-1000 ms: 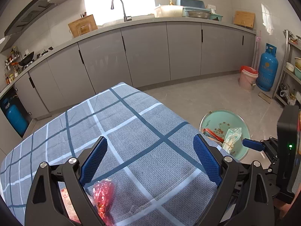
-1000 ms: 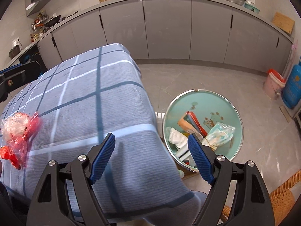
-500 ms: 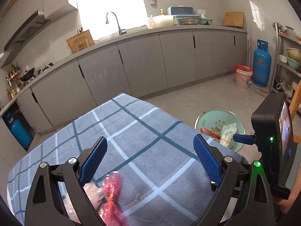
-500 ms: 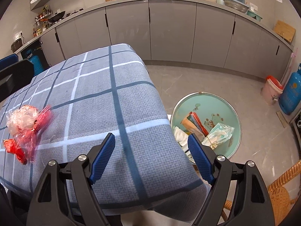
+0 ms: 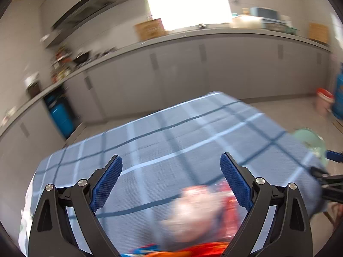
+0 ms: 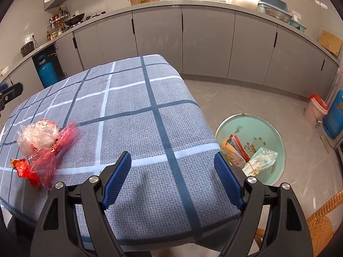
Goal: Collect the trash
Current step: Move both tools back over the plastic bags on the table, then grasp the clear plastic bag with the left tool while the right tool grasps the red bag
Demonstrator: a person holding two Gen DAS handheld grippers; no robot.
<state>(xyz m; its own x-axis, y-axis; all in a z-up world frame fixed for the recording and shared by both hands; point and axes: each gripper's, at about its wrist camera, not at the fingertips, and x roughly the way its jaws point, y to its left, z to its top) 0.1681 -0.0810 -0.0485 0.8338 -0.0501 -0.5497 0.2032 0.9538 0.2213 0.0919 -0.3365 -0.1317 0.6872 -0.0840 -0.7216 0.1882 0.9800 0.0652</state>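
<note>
A crumpled clear and red plastic wrapper (image 6: 40, 147) lies on the checked grey-blue tablecloth (image 6: 133, 107), far left in the right wrist view. In the blurred left wrist view the same wrapper (image 5: 199, 212) shows low between the fingers of my left gripper (image 5: 171, 177), which stands open with nothing pressed. My right gripper (image 6: 172, 174) is open and empty above the table's near right corner. A mint-green basin (image 6: 265, 126) on the floor to the right holds several pieces of trash. A tip of the left gripper (image 6: 10, 92) shows at the far left edge.
Grey kitchen cabinets (image 6: 203, 40) line the back wall, with a blue gas cylinder (image 6: 46, 70) in an open bay. A pink bucket (image 6: 315, 111) and another blue cylinder (image 6: 334, 115) stand at the right. A wicker chair (image 6: 321, 224) sits at the lower right.
My left gripper swept sideways and its view is now blurred; the wrapper moved from under its left finger toward the middle and right. The right gripper drifted slightly, showing more of the table.
</note>
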